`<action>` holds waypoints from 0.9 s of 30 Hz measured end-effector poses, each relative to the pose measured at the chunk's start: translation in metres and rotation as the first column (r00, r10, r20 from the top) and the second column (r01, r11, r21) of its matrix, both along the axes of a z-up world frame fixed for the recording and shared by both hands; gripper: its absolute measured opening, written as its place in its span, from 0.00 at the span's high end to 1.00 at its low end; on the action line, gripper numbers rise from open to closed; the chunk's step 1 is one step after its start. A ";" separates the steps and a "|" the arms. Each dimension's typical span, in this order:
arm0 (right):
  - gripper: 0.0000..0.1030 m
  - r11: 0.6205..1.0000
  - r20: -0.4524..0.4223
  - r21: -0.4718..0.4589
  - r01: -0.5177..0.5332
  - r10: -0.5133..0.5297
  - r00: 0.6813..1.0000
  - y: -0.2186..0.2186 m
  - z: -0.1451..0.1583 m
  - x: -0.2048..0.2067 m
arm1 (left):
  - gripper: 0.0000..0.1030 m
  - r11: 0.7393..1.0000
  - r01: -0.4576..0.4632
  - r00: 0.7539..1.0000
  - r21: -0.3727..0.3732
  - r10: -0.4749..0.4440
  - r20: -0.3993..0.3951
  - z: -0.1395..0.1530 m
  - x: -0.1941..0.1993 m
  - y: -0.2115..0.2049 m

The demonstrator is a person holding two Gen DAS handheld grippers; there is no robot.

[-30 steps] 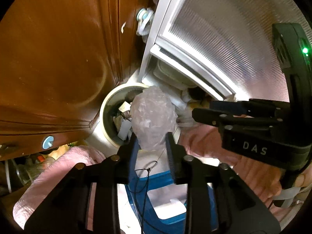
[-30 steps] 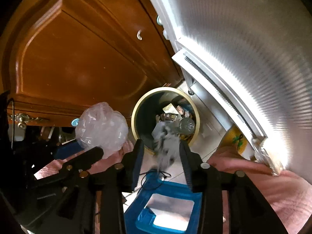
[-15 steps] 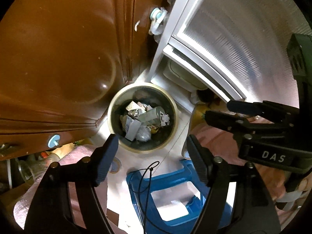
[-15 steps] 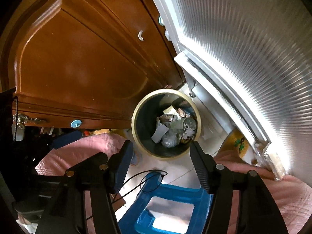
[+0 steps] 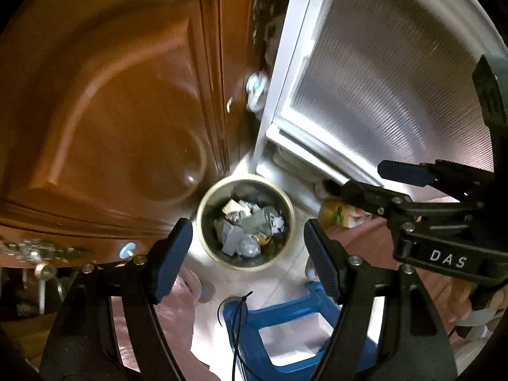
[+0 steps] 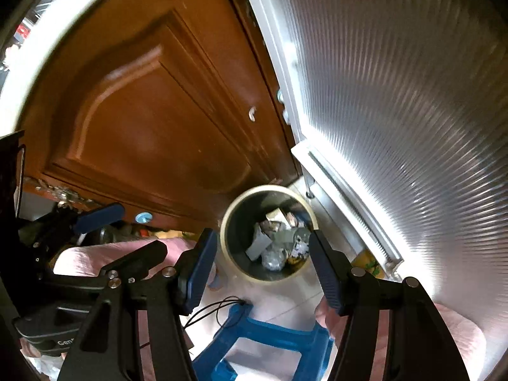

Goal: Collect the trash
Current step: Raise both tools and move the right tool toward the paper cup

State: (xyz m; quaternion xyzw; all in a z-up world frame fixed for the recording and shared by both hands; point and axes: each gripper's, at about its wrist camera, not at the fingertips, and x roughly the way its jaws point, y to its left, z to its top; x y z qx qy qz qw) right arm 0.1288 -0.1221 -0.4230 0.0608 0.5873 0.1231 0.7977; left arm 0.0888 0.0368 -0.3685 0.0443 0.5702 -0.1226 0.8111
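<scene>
Left wrist view | your left gripper spread wide, empty | right gripper likewise | one round bin upright, mouth up, below both | trash heaped inside, pieces uncountable | one blue stool beside it.

- The pale tiled floor carries everything.
- A round trash bin stands on it, holding crumpled trash.
- A blue plastic stool stands near the bin.

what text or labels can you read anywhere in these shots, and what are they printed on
"DAS": white letters on the body of the right tool, in the left wrist view.
"Gen": start of a cut-off word on the body of the left tool, in the right wrist view.
Print on the trash in the bin: too blurred to read.
</scene>
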 end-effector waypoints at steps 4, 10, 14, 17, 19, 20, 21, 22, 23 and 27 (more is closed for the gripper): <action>0.40 1.000 0.053 0.013 -0.007 0.007 0.999 -0.003 0.034 -0.006 | 0.32 1.000 -0.016 0.999 -0.023 0.016 0.038 0.033 -0.003 0.000; 0.40 0.999 0.135 0.027 -0.017 0.013 0.991 -0.005 0.092 -0.016 | 0.32 0.999 -0.016 0.994 -0.048 0.021 0.104 0.080 -0.006 0.003; 0.40 0.999 0.185 0.032 -0.037 0.030 0.982 -0.006 0.130 -0.022 | 0.32 0.998 -0.010 0.987 -0.065 0.020 0.157 0.118 -0.006 0.007; 0.40 0.998 0.232 0.028 -0.049 0.041 0.972 -0.006 0.163 -0.025 | 0.32 0.998 -0.008 0.980 -0.070 0.022 0.199 0.146 -0.004 0.007; 0.40 0.998 0.257 0.038 -0.047 0.036 0.966 -0.009 0.186 -0.023 | 0.32 0.997 -0.009 0.976 -0.080 0.027 0.217 0.162 -0.001 0.007; 0.40 0.998 0.266 0.043 -0.043 0.030 0.964 -0.011 0.197 -0.021 | 0.32 0.996 -0.012 0.974 -0.089 0.032 0.224 0.173 0.003 0.009; 0.40 0.998 0.270 0.047 -0.039 0.025 0.963 -0.013 0.206 -0.019 | 0.32 0.994 -0.013 0.973 -0.104 0.037 0.228 0.183 0.008 0.011; 0.40 0.998 0.273 0.054 -0.037 0.021 0.962 -0.016 0.216 -0.015 | 0.32 0.993 -0.015 0.972 -0.117 0.042 0.232 0.194 0.012 0.012; 0.40 0.998 0.275 0.059 -0.034 0.017 0.961 -0.018 0.226 -0.011 | 0.32 0.992 -0.016 0.970 -0.126 0.046 0.239 0.204 0.017 0.012; 0.40 0.998 0.280 0.059 0.003 -0.020 0.960 -0.031 0.274 0.018 | 0.32 0.991 -0.018 0.965 -0.134 0.052 0.258 0.244 0.043 0.013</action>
